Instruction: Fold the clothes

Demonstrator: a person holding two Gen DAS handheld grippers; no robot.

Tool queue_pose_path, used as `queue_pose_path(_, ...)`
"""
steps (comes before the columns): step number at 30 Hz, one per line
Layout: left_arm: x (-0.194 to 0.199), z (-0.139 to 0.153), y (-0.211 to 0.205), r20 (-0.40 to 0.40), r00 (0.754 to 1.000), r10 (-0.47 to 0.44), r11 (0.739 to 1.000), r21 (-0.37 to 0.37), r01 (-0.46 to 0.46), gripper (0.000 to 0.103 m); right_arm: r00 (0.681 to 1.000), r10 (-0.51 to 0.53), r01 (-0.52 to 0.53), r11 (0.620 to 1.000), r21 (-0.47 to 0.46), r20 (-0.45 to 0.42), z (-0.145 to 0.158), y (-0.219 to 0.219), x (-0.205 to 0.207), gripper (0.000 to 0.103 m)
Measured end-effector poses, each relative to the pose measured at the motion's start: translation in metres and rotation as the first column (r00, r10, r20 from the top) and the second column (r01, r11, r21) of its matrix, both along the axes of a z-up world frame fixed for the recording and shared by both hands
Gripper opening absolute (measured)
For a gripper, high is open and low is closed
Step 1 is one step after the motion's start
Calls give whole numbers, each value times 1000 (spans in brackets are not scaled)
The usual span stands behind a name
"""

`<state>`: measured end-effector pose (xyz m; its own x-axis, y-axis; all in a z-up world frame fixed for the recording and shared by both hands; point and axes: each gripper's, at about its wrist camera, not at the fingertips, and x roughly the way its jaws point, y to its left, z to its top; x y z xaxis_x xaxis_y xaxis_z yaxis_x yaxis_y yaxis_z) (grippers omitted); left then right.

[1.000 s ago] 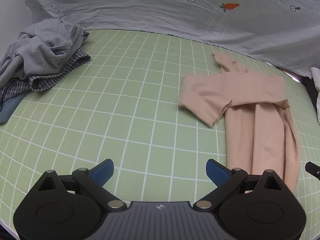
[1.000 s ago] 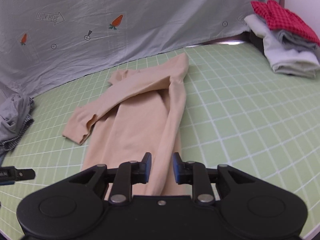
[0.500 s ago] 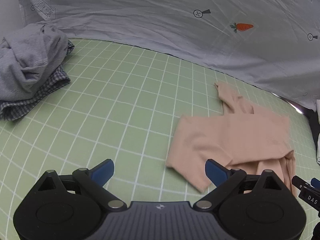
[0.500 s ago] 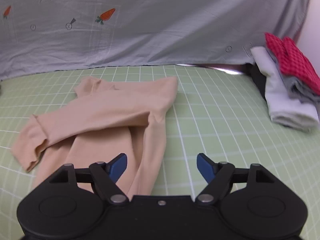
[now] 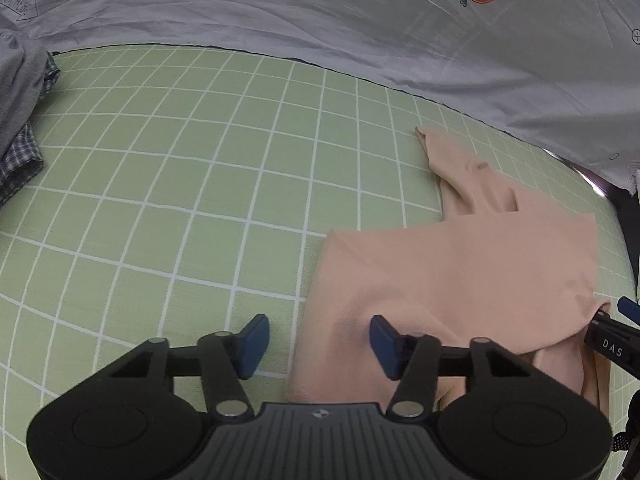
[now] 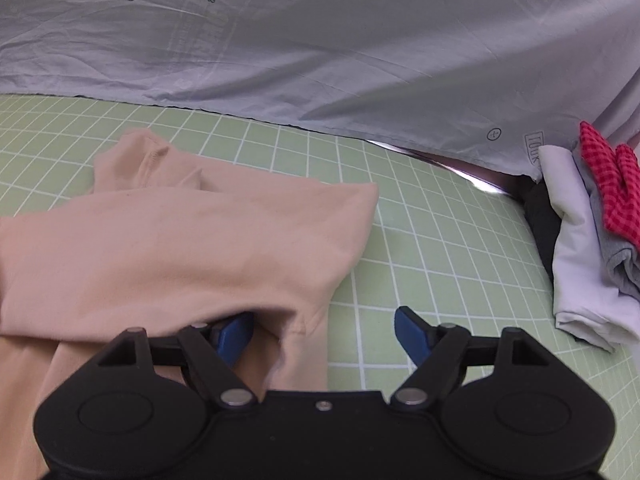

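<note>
Right wrist: peach garment [image 6: 180, 248] on green mat [image 6: 440, 248]

On my left wrist view, the grey clothes pile [image 5: 18, 92] runs off the left edge. The peach top [image 6: 168, 248] hides my right gripper's [image 6: 324, 330] left fingertip [image 6: 234, 330], and the folded stack [image 6: 592, 240] is cut off at right.

Even, diffuse overhead lighting; shadows soft and faint. Strong fisheye curvature bends the green grid mat [image 5: 168, 184] lines, with dark vignette corners. Motion blur softens the beige garment [image 6: 180, 240] edges. One bright glare strip under the backdrop sheet [image 6: 360, 60] hem.
</note>
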<state>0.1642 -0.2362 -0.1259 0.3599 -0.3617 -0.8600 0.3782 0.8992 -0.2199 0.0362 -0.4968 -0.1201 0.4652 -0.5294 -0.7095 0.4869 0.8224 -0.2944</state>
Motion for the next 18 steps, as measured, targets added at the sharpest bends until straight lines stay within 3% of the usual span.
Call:
queue_pose_path(1, 0, 0, -1, -2, 1000, -8, 1000, -5, 8, 29, 1000, -8, 8, 1000, 8, 11, 1, -1, 0, 78)
queue_pose_path(2, 0, -1, -1, -2, 1000, -13, 1000, -11, 13, 7, 1000, -15, 15, 1000, 12, 23, 3, -2, -1, 78)
queue_pose_path(5, 2, 8, 7, 10, 1000, 20, 998, -62, -19, 5, 997, -42, 41, 999, 6, 71, 14, -3, -4, 79)
queue_pose_path(11, -2, 73, 44, 155, 980, 128, 980, -174, -101, 4, 983, -55, 61, 998, -31, 178, 49, 2, -2, 82)
queue_pose_path(14, 4, 75, 60, 172, 968, 184, 974, -161, -157, 5, 981, -25, 25, 1000, 1, 193, 48, 9, 8, 87)
queue_pose_path(18, 16, 43, 69, 87, 970, 226, 969, -121, -215, 5, 993, 6, -17, 995, 95, 116, 20, 17, 28, 87)
